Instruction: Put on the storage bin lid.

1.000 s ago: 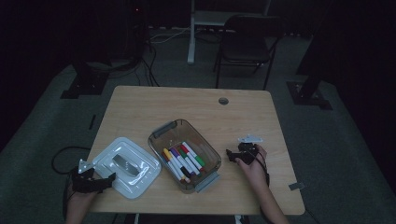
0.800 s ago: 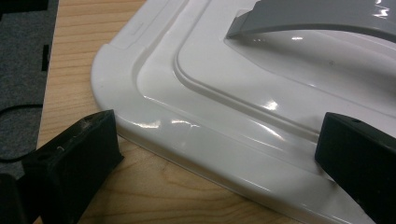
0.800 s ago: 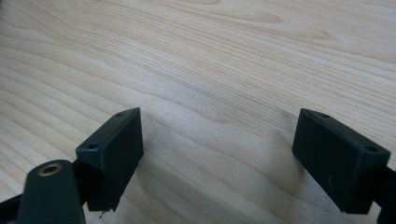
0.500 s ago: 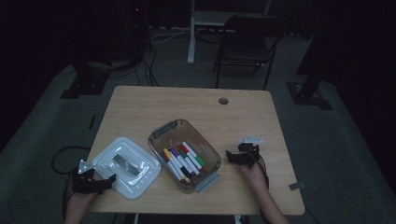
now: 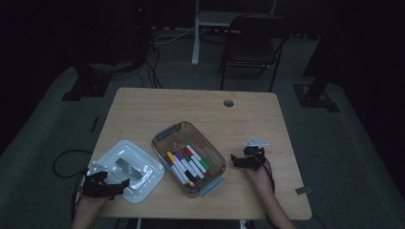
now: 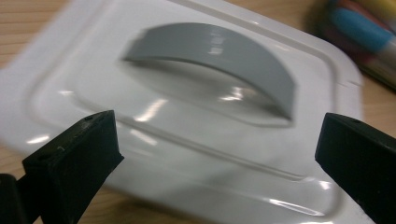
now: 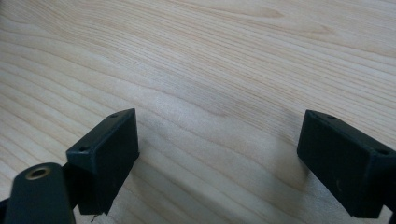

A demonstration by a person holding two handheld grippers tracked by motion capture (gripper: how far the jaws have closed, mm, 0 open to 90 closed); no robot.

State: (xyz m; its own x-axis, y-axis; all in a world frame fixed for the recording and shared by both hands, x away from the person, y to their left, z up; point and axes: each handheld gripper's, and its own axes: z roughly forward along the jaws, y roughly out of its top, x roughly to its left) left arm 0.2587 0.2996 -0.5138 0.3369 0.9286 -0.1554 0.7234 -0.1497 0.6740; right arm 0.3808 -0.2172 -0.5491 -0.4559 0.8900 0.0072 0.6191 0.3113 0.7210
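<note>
So starting at the surface's near-left corner: the left gripper [image 5: 112, 185] sits at the near edge of the white lid [image 5: 131, 168], jaws spread wide with nothing between them. In the left gripper view it looks straight across the lid at its grey handle [image 6: 219, 60], so my guess is it's lining up to grab that handle and put the lid back on. One lid, lying flat, top side up, which leaves the handle easy to reach.

Just right of it, near the middle of the front edge, is the one clear container [image 5: 191, 157], open and set diagonally. Markers [image 5: 186, 164] lie side by side inside; I count roughly seven, though it's dim and they overlap a bit. Being packed flat like that means the lid should close fine.

Over toward the near-right corner, the right gripper [image 5: 237, 160] is also wide open and empty, just hovering over bare wood [image 7: 224, 70], well clear of the container. Looks parked out of the way.
</note>
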